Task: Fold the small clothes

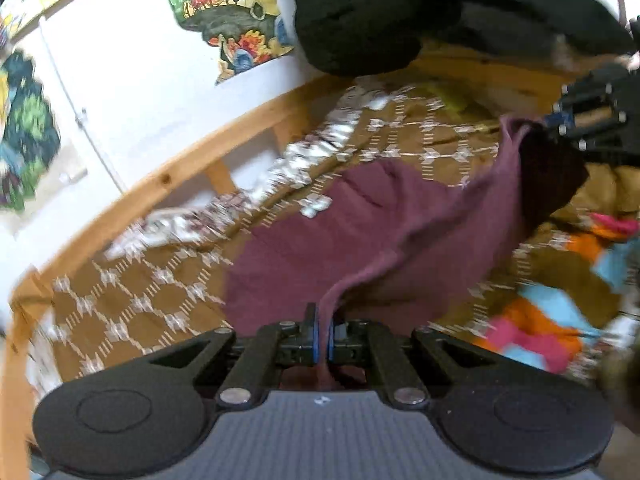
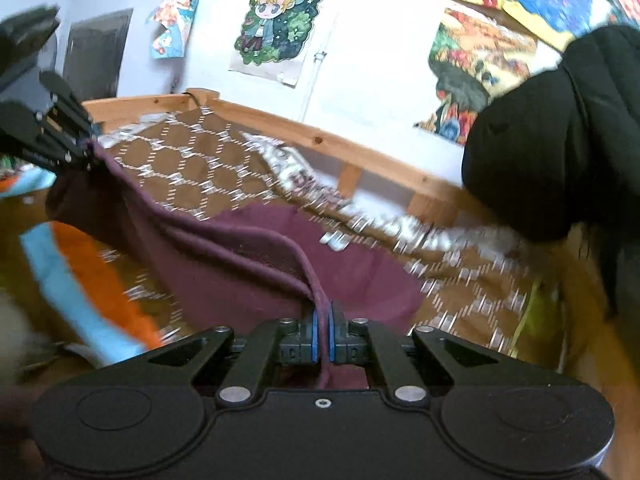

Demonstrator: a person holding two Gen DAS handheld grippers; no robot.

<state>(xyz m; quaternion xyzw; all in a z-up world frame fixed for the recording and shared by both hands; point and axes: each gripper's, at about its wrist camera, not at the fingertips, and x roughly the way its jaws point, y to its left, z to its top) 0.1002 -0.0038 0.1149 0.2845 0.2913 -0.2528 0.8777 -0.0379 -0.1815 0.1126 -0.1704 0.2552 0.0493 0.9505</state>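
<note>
While each gripper pinched one end of its hem, the maroon garment (image 1: 360, 232) stretched from the left gripper (image 1: 322, 334) at bottom centre toward the right gripper (image 2: 323, 334), sagging over the bedspread (image 1: 140, 300).

Both views are evenly, softly lit; strong fisheye bending is seen at the edges, and the patterned bedspread (image 1: 132, 300) is smeared by motion blur.

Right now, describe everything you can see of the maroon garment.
The maroon garment looks like soft knit cloth with a thick rolled hem. It hangs stretched between both grippers: the left gripper and right gripper are each shut on its edge. Its lower part sags onto the brown patterned bedspread, creased and unfolded.
</note>
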